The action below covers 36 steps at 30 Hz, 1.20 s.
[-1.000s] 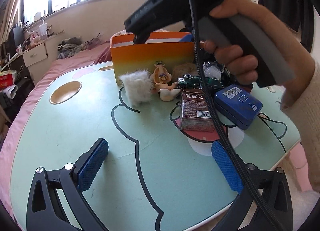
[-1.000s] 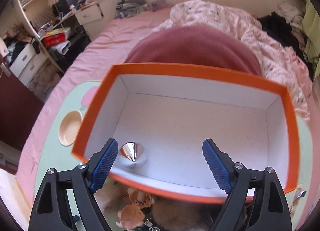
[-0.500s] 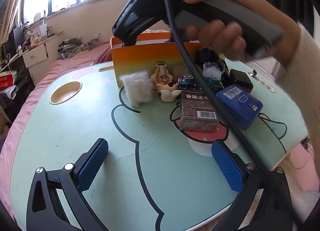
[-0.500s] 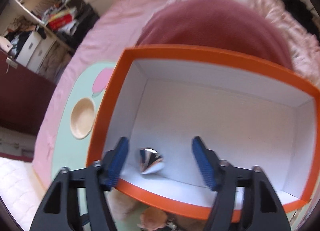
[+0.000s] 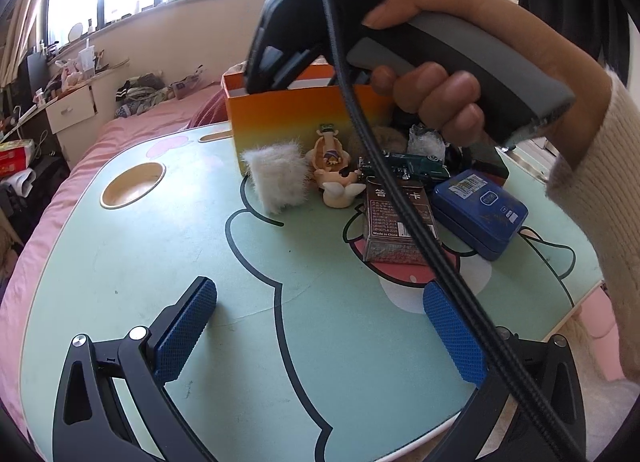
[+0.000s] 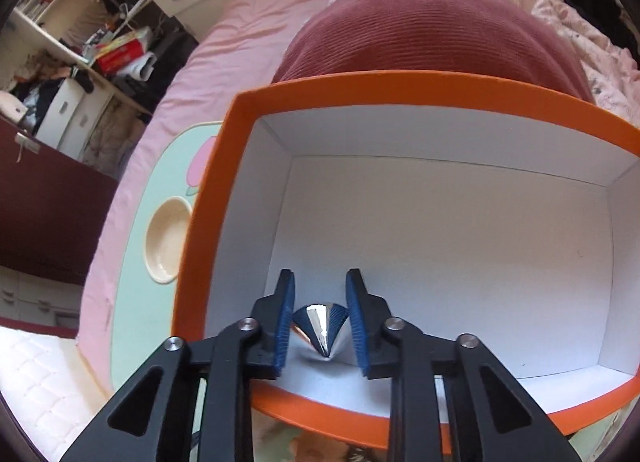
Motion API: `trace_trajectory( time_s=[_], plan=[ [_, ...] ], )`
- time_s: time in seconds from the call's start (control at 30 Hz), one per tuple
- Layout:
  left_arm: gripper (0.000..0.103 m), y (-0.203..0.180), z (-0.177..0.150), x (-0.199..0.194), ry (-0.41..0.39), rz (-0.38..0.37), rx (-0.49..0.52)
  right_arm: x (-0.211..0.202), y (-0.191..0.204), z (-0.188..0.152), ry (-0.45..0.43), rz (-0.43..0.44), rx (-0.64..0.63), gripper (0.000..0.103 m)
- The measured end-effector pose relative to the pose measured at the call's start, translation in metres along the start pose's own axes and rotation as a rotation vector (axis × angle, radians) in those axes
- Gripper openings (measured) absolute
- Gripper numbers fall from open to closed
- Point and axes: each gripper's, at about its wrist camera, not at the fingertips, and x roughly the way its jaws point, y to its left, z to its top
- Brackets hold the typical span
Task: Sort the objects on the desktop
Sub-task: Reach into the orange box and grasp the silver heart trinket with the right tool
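My right gripper (image 6: 320, 318) is over the near left corner of the orange box (image 6: 420, 80), its blue fingers closed against the sides of a shiny silver cone (image 6: 320, 324) that rests on the white box floor. My left gripper (image 5: 320, 326) is open and empty above the green table (image 5: 120, 262). In the left wrist view the orange box (image 5: 288, 118) stands at the back, with a white furry block (image 5: 278, 178), a small figurine (image 5: 332, 166), a toy car (image 5: 416, 168), a brown card pack (image 5: 394, 222) and a blue case (image 5: 478, 208) in front.
The hand holding the right gripper and its cable (image 5: 400, 202) cross the left wrist view. A round cup recess (image 5: 132, 184) sits at the table's left. A pink bed and a red cushion (image 6: 432, 30) lie behind the box.
My right gripper's fingers have closed in from wide open onto the silver cone in the box. The left gripper has not moved.
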Motion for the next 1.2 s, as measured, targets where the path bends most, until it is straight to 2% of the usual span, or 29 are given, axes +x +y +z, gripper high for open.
trace_trajectory(
  time_s=[0.07,0.13,0.4,0.53,0.67,0.7,0.73,0.77,0.8,0.83,0.93,1.03,1.1,1.17,1.2],
  plan=[
    [0.103,0.0,0.0,0.0,0.0,-0.001,0.0,-0.003,0.0,-0.003,-0.016,-0.036,-0.007,0.011],
    [0.103,0.0,0.0,0.0,-0.001,0.0,0.001,-0.004,-0.006,-0.005,-0.016,-0.025,0.013,0.002],
    [0.103,0.0,0.0,0.0,-0.001,0.001,0.002,-0.037,-0.029,-0.001,-0.077,0.035,0.069,0.001],
    [0.103,0.0,0.0,0.0,-0.001,0.0,0.002,-0.066,-0.031,0.0,-0.126,0.041,0.069,0.001],
    [0.103,0.0,0.0,0.0,-0.001,0.001,0.002,-0.078,-0.027,0.002,-0.147,0.043,0.062,0.001],
    [0.103,0.0,0.0,0.0,-0.001,0.001,0.002,-0.078,-0.026,0.001,-0.135,0.043,0.065,0.003],
    [0.103,0.001,0.0,0.0,-0.002,0.001,0.002,-0.076,-0.027,0.002,-0.099,0.05,0.077,0.019],
    [0.103,0.0,-0.001,0.0,-0.001,0.001,0.002,-0.068,-0.027,0.004,-0.014,0.067,0.095,0.037],
    [0.103,0.001,-0.001,0.0,-0.002,0.001,0.003,-0.062,-0.026,0.009,0.035,0.083,0.107,0.072],
    [0.103,0.001,0.0,0.0,-0.002,0.001,0.003,-0.057,-0.023,0.01,0.066,0.105,0.11,0.077],
    [0.103,0.001,-0.001,0.0,-0.002,0.001,0.004,-0.049,-0.006,0.016,0.123,0.011,0.059,0.077],
    [0.103,0.001,-0.001,0.0,-0.002,0.0,0.004,-0.029,0.011,0.017,0.228,-0.041,0.009,0.077],
    [0.103,0.001,-0.001,0.0,-0.002,0.0,0.004,-0.011,0.019,0.013,0.277,-0.107,-0.025,0.073],
    [0.103,0.001,-0.001,-0.001,-0.001,0.0,0.003,0.003,0.021,0.008,0.283,-0.163,-0.042,0.07],
    [0.103,0.002,-0.001,0.0,0.001,0.0,0.004,0.001,0.027,0.006,0.252,-0.18,-0.067,0.067]
  ],
)
